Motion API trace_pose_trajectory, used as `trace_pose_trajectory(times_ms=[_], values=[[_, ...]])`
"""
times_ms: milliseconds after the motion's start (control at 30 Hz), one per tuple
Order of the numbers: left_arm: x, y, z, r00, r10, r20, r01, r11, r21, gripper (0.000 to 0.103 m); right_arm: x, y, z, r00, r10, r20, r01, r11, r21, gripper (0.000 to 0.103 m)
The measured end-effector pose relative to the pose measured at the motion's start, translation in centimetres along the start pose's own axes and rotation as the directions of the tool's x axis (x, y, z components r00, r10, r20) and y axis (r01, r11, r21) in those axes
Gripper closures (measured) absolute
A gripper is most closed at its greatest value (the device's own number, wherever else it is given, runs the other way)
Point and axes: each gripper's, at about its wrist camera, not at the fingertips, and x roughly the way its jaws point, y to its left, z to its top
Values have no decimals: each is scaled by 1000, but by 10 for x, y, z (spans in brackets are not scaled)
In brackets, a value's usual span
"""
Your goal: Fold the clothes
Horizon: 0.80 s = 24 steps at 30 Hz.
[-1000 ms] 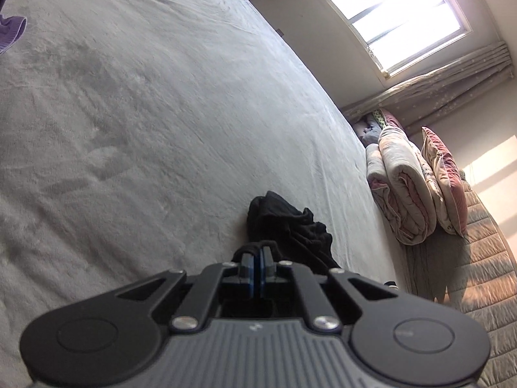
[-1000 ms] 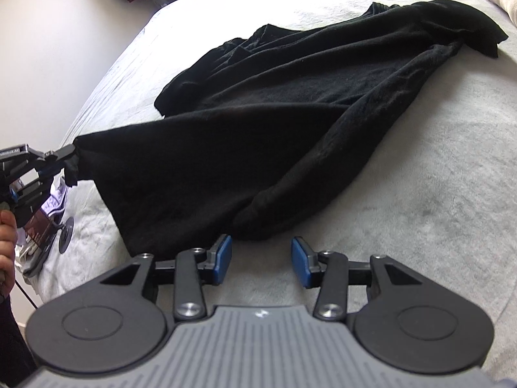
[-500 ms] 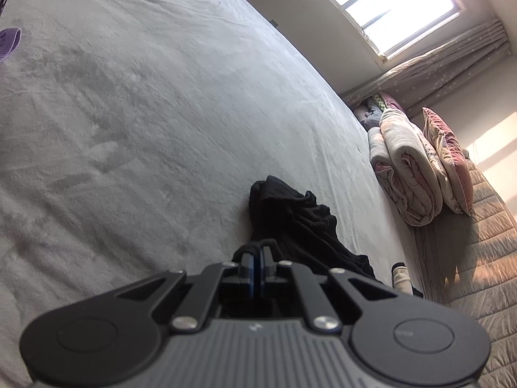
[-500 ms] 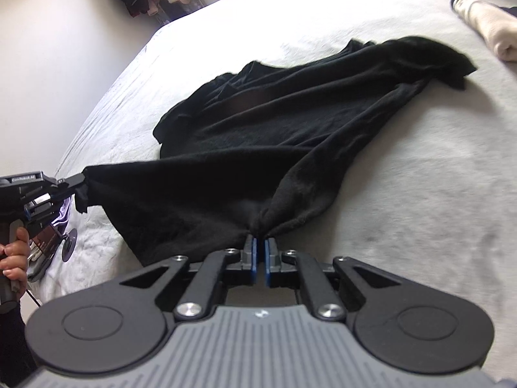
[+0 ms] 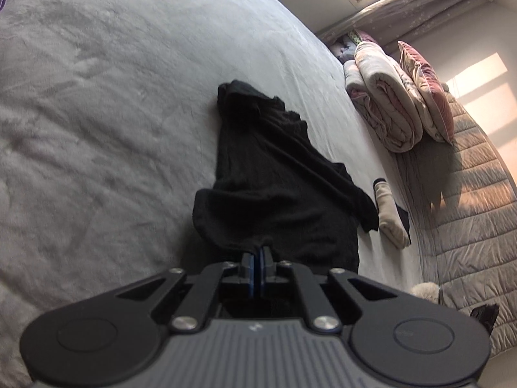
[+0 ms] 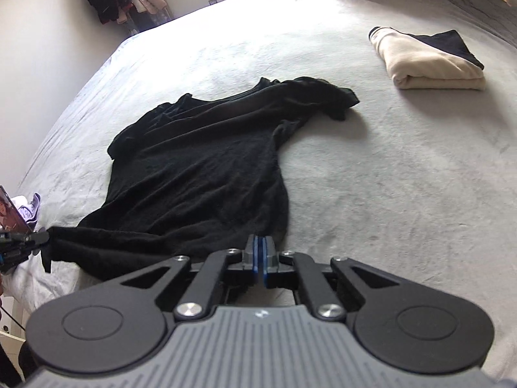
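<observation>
On the grey bed [image 6: 404, 194] a black shirt [image 6: 200, 168] lies spread out, its near hem lifted. The right gripper [image 6: 260, 252] is clamped on one hem corner, the left gripper [image 5: 257, 258] on the other. A folded cream garment [image 6: 429, 64] lies well apart, beyond the shirt.

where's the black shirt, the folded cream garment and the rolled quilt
black shirt [image 6: 200, 174], right wrist view, middle of its body
folded cream garment [image 6: 433, 68], right wrist view, top face
rolled quilt [image 5: 384, 103], left wrist view, outer roll
</observation>
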Motion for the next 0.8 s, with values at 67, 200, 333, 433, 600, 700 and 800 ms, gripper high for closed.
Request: trace_pose_trajectory(times_ms=[67,200,333,433,600,700,800], values=[[8,3,-5,1000,14,-14,-14,1000,-6,100,7,-7,3,1000,-1,-24,2,1000,24,100],[16,9,-9,999,41,-24,-41,999,-13,100,15,-8,-6,999,3,-49,-1,1000,31,89],[19,13,-10,997,61,-37,-62,998,-4,100,24,-3,-24,997,14,-82,-13,1000,10,70],[20,14,-12,996,75,-44,-74,997,12,100,32,1,-37,994,25,-108,-26,1000,-3,56],[25,17,-14,995,79,-66,-78,997,17,100,50,10,-50,989,63,-136,-65,998,-12,63],[23,17,-12,996,71,-59,-71,997,14,100,55,14,-48,987,78,-138,-81,996,-20,95],[21,15,-6,998,62,-31,-62,998,12,100,50,18,-34,993,75,-90,-79,996,-32,95]])
